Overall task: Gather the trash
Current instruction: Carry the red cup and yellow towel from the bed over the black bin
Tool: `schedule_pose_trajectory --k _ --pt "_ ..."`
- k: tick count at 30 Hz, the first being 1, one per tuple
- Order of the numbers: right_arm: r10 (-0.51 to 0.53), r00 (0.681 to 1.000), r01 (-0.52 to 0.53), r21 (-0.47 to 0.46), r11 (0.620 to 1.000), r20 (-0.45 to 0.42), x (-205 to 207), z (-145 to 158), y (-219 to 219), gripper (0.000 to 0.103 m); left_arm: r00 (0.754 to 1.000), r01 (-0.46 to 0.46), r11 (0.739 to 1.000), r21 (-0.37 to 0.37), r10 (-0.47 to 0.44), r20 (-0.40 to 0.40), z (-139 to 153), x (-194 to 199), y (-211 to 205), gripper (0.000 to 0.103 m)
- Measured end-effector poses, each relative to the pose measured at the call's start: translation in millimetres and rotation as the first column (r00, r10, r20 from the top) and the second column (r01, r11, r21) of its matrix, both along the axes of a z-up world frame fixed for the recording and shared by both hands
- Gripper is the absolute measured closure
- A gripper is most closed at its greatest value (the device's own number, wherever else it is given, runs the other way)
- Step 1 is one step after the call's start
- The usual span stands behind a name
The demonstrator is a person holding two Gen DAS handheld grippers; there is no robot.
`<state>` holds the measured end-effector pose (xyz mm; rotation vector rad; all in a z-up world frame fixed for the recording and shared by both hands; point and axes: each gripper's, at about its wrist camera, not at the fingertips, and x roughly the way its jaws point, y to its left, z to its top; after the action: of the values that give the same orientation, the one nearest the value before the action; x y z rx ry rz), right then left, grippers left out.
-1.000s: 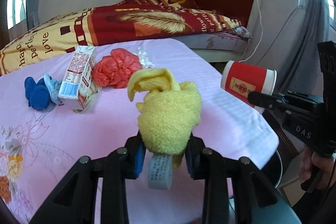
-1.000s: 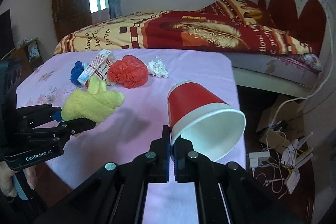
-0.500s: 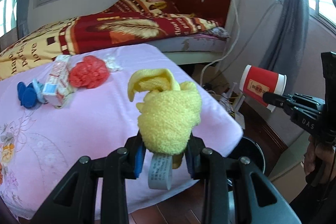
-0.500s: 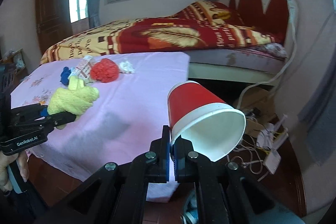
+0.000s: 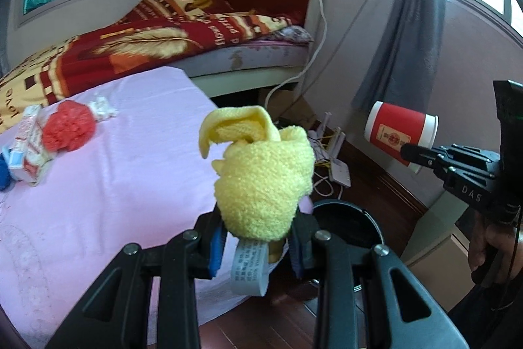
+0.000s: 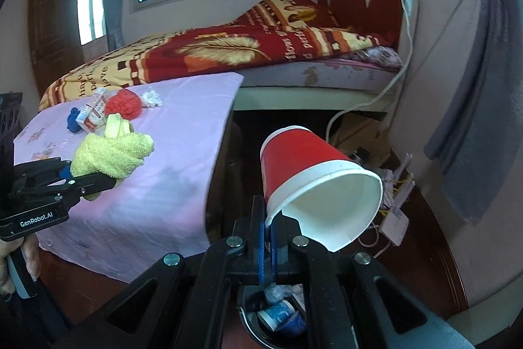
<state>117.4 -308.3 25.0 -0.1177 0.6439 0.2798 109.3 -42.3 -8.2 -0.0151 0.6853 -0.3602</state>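
Observation:
My left gripper (image 5: 258, 242) is shut on a fluffy yellow cloth (image 5: 261, 179) with a white label hanging below; it hangs over the corner of the pink-covered table (image 5: 108, 185). In the right wrist view the same yellow cloth (image 6: 111, 154) sits in the left gripper (image 6: 94, 182). My right gripper (image 6: 267, 237) is shut on the rim of a red paper cup (image 6: 304, 165), held tilted above a dark round bin (image 6: 278, 319) with trash inside. The bin (image 5: 346, 224) also shows beside the table in the left wrist view, as does the cup (image 5: 398, 133).
On the table lie a red crumpled bag (image 5: 68, 128), a small carton (image 5: 29, 146), white tissue (image 5: 103, 107) and a blue item (image 5: 3, 174). A bed with a red-yellow blanket (image 5: 157, 44) stands behind. Cables and a power strip (image 5: 338, 172) lie on the wooden floor.
Both grippers have swung right, off the table towards the floor by the wall. The bin has come into view below them. The cloth and the cup stay held.

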Motion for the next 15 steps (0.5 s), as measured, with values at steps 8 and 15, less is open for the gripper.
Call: schedule_pose_trajectory --k 8,15 --pt "-0.049 0.998 0.049 -0.006 0.999 -0.03 -8.8 -14.0 -35.3 0.1 0.997 0.075 0.997 0.006 -0.075 -0.023 -8.6 3.1 -38.6 0.07" --pt "-0.062 0.996 0.061 -0.014 0.998 -0.065 -18.4 -31.9 -59.0 0.1 0.988 0.146 0.989 0.014 -0.145 -0.057 -23.8 1.8 -75.3 0.07"
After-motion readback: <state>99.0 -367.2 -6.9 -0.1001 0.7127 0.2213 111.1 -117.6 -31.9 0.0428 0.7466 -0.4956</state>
